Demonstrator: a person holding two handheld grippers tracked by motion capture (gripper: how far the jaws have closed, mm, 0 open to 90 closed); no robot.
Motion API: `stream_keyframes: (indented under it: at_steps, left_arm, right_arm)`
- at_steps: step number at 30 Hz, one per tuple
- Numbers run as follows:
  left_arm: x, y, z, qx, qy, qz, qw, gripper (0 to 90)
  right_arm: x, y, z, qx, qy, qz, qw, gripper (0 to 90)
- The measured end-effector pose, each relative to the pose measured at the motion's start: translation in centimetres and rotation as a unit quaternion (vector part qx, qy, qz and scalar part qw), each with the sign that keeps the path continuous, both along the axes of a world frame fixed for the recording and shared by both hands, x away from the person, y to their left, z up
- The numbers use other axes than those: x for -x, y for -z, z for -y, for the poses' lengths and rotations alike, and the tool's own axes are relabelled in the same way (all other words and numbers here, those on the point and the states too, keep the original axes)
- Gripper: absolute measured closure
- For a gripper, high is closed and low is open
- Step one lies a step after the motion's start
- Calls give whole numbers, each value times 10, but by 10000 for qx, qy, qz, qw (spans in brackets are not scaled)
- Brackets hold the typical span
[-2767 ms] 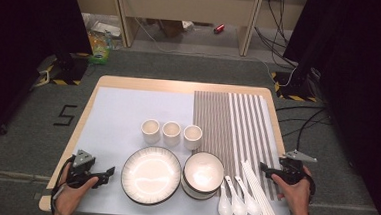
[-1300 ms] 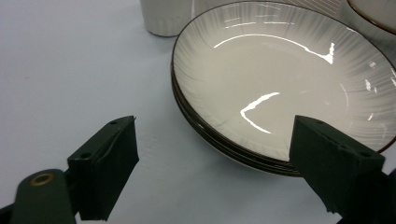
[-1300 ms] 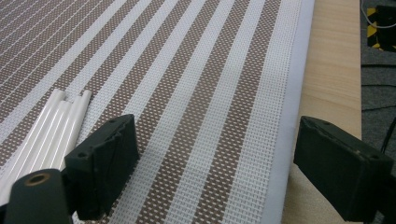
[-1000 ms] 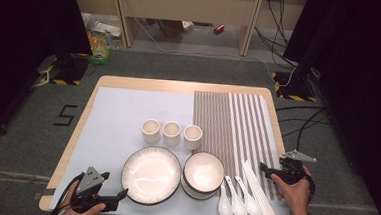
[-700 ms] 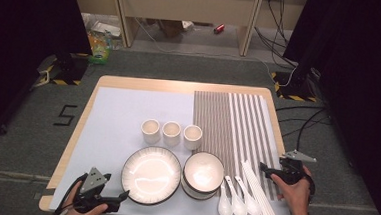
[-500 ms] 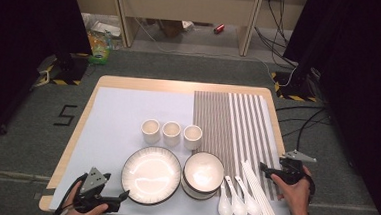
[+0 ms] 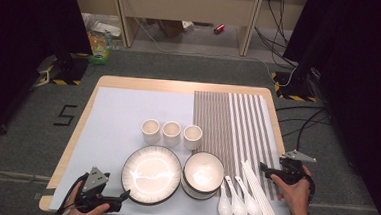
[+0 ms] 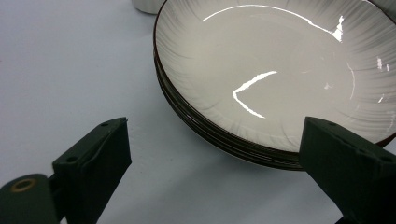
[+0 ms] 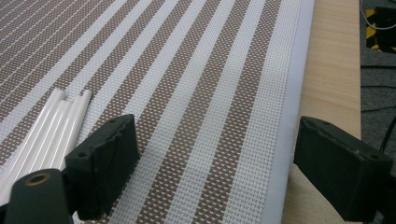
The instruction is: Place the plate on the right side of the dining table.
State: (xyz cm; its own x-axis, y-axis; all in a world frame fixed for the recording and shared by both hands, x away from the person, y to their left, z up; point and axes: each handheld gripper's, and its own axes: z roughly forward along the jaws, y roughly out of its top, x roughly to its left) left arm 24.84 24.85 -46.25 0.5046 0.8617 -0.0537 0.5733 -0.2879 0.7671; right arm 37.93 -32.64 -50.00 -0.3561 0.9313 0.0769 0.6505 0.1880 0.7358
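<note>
The left tool (image 8: 212,172) gapes wide at the near rim of the stacked plates (image 8: 275,74) on the surface, seemingly lined up to grip it, while the right tool (image 9: 215,172) waits open over the striped mat (image 9: 196,84)

Digit "5" (image 7: 66,115) marked on floor (image 7: 36,143).

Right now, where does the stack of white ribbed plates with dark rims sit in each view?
High view: the stack of white ribbed plates sits near the table's front edge, left of the white bowl.
Left gripper view: upper right, its near rim between the open jaws.
Right gripper view: not in it.
Shared landmark: the left gripper beside the stack's rim.
</note>
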Motion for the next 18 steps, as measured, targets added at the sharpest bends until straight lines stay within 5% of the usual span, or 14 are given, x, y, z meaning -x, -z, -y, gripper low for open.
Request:
stream_keyframes:
  at_steps: [18]
  left_arm:
    - [-10,7,2,84,-159,-68,9998,98]
  right_arm:
    - [-4,-5,-1,147,-167,-52,9997,159]
